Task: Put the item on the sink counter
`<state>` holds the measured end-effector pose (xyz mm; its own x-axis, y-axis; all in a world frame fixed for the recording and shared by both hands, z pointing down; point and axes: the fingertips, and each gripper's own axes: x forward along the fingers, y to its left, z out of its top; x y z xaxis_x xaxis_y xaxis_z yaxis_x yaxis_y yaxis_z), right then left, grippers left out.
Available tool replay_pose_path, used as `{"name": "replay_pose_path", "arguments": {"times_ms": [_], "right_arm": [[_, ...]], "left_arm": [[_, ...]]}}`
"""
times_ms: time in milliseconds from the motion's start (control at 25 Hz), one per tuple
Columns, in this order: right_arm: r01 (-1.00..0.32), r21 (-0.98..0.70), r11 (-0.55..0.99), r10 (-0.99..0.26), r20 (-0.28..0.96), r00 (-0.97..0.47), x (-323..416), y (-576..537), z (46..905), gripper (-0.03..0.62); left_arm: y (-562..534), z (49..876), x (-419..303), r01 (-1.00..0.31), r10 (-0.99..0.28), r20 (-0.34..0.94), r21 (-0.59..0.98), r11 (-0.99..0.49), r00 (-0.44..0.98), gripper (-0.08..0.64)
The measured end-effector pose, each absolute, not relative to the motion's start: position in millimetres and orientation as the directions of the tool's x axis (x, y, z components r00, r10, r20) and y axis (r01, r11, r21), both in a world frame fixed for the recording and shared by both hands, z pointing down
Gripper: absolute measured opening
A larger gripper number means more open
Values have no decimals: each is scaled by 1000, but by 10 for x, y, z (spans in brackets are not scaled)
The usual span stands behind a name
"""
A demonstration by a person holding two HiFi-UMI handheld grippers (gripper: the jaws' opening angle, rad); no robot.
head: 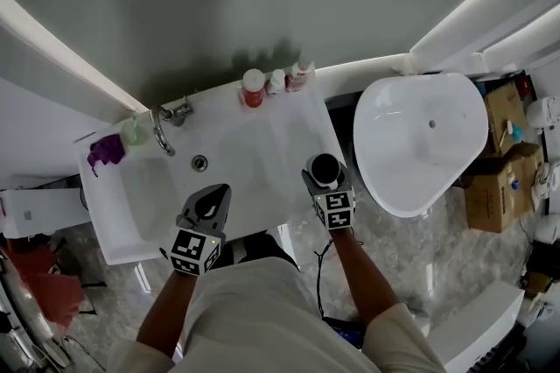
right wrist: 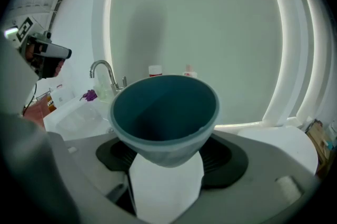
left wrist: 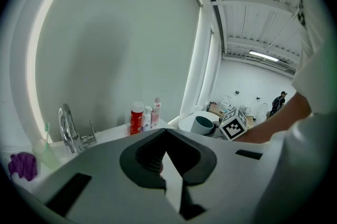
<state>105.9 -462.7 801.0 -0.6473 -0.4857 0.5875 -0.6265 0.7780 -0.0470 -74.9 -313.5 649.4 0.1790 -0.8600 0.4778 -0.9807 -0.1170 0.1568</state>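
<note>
A blue-grey cup (head: pixel 325 169) stands upright between the jaws of my right gripper (head: pixel 326 180), which is shut on it, over the right front corner of the white sink counter (head: pixel 293 128). In the right gripper view the cup (right wrist: pixel 165 111) fills the middle, its open mouth facing the camera, with a pad on either side. My left gripper (head: pixel 211 200) hovers over the basin's front edge, its jaws shut with nothing between them (left wrist: pixel 166 132). The left gripper view also catches the cup (left wrist: pixel 202 124) off to the right.
A chrome faucet (head: pixel 162 131) sits at the counter's back left, with a pale green cup (head: pixel 133 131) and a purple item (head: pixel 107 151) beside it. A red bottle (head: pixel 253 87) and two small bottles (head: pixel 289 79) line the back edge. A white tub (head: pixel 420 139) and cardboard boxes (head: pixel 497 183) stand at the right.
</note>
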Motion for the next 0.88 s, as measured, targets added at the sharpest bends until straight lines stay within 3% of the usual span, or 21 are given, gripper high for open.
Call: {"name": "replay_pose_path", "arguments": {"times_ms": [880], "right_arm": [[-657,-69,751,-445,682,-580,1122,-4877,9038,364]], "left_arm": [[-3384,6789,-603,-978,-835,518,177,-106,184,8]]}}
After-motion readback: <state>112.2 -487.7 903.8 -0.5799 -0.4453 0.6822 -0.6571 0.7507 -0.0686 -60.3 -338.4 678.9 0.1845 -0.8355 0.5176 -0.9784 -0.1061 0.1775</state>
